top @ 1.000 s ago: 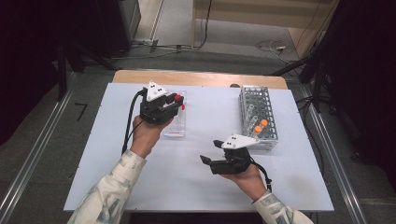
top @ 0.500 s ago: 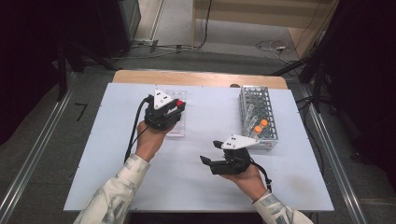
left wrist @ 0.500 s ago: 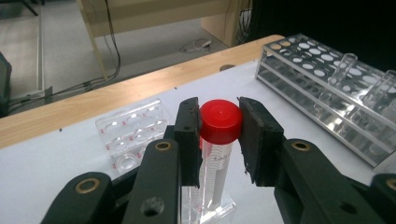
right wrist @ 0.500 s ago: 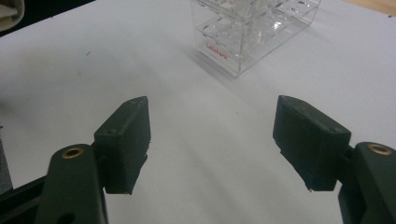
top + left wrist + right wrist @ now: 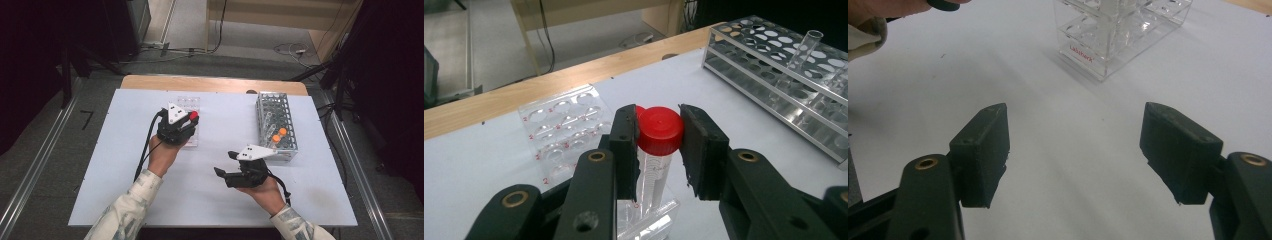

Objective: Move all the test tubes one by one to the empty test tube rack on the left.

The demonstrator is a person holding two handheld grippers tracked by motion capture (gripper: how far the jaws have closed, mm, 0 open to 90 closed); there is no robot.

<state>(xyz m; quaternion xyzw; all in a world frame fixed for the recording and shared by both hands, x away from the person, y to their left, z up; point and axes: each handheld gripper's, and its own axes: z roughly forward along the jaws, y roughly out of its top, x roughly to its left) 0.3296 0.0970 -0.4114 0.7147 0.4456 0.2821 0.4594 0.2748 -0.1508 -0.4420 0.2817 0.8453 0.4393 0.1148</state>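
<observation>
In the left gripper view, the tube's (image 5: 651, 170) foot is hidden inside the clear rack (image 5: 574, 135), whose front is cut off at 6 o'clock behind the jaws. The metal rack (image 5: 774, 65) runs off the edge at 3 o'clock. In the right gripper view, the clear rack's top is cut off at 12 o'clock, and a sleeve (image 5: 865, 32) at 10 o'clock.

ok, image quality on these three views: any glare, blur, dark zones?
High view: table evenly lit, surroundings fall to black at both sides. Left gripper view: red-capped tube sharp, metal rack slightly soft, jaws dark. Right gripper view: clear rack glints, soft shadows on the white surface, no motion blur.
</observation>
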